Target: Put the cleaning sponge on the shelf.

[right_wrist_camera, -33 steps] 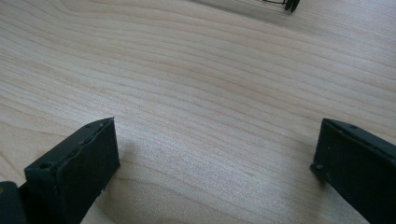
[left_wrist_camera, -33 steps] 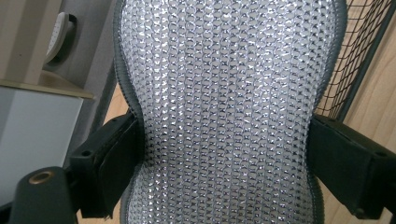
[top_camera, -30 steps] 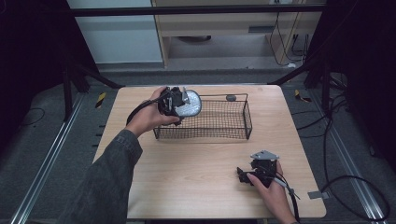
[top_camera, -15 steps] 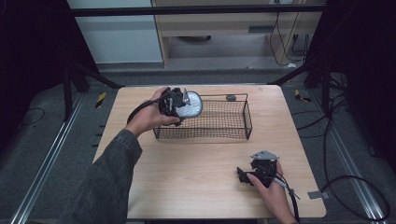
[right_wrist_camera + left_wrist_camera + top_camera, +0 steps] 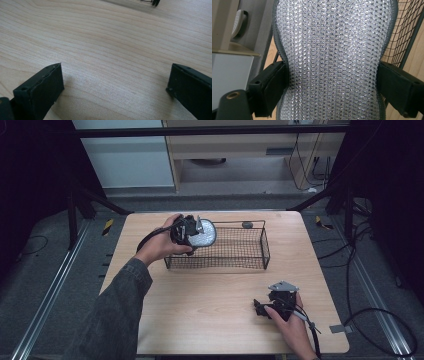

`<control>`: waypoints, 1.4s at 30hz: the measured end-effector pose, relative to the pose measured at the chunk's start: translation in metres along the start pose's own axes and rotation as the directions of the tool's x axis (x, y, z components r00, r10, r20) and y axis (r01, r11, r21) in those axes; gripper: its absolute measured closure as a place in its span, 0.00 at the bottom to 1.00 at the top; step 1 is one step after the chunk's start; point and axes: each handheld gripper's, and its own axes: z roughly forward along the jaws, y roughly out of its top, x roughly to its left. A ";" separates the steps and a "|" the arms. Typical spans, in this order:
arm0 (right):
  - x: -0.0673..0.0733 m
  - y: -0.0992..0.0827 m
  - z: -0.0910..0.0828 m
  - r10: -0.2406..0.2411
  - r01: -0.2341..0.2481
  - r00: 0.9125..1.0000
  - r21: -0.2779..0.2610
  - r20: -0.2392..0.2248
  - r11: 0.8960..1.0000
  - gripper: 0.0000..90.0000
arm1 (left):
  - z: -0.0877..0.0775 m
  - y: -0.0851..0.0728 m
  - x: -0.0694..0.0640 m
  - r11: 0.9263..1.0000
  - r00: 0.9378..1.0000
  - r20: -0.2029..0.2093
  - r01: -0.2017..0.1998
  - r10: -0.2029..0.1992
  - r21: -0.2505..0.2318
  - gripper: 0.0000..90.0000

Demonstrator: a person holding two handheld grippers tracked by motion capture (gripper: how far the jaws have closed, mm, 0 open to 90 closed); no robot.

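Almost nothing has moved since the earlier pictures: the left gripper and its pad are held at the same corner of the basket, and the right gripper is resting in the same spot.

In the high view, the black left gripper (image 5: 186, 231) is held by a hand (image 5: 161, 245) at the near left corner of the black wire basket (image 5: 250, 251). A shiny silver woven pad with a grey edge (image 5: 205, 234) is pinched in it and is held up over that corner, partly above the inside. The basket stands on the pale wooden table (image 5: 200, 310). A small dark object (image 5: 247, 224) lies just behind the basket; what it is cannot be told. The black right gripper (image 5: 272, 304) is held low at the near right part of the table, well apart from the basket.

In the left gripper view, the pad (image 5: 332, 57) is squeezed between the two jaws, and its sides are bent in where it is pressed. Basket wire (image 5: 404, 37) is seen at the right.

In the right gripper view, the jaws are spread wide with nothing between them, over bare table wood (image 5: 107, 50).

The pad is soft and bends easily, so it could catch on the basket rim. If it is let go too early, it could drop outside onto the table.
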 end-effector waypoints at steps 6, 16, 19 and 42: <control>0.000 0.000 0.000 -0.002 0.002 1.000 0.001 0.000 1.000 0.01 | 0.007 -0.002 0.002 1.000 1.000 0.006 -0.002 0.002 0.002 0.12; 0.000 0.000 0.000 -0.002 0.002 1.000 0.000 0.000 1.000 0.01 | 0.011 0.002 0.003 1.000 1.000 0.005 -0.004 0.004 0.003 0.12; 0.000 0.000 0.000 0.001 -0.001 1.000 -0.001 0.000 1.000 0.01 | 0.013 0.002 0.004 1.000 1.000 0.007 0.001 -0.001 0.002 0.11; 0.000 -0.001 0.000 -0.001 0.001 1.000 -0.002 0.001 1.000 0.01 | 0.023 -0.004 0.005 0.999 0.998 0.051 0.049 -0.049 -0.001 0.04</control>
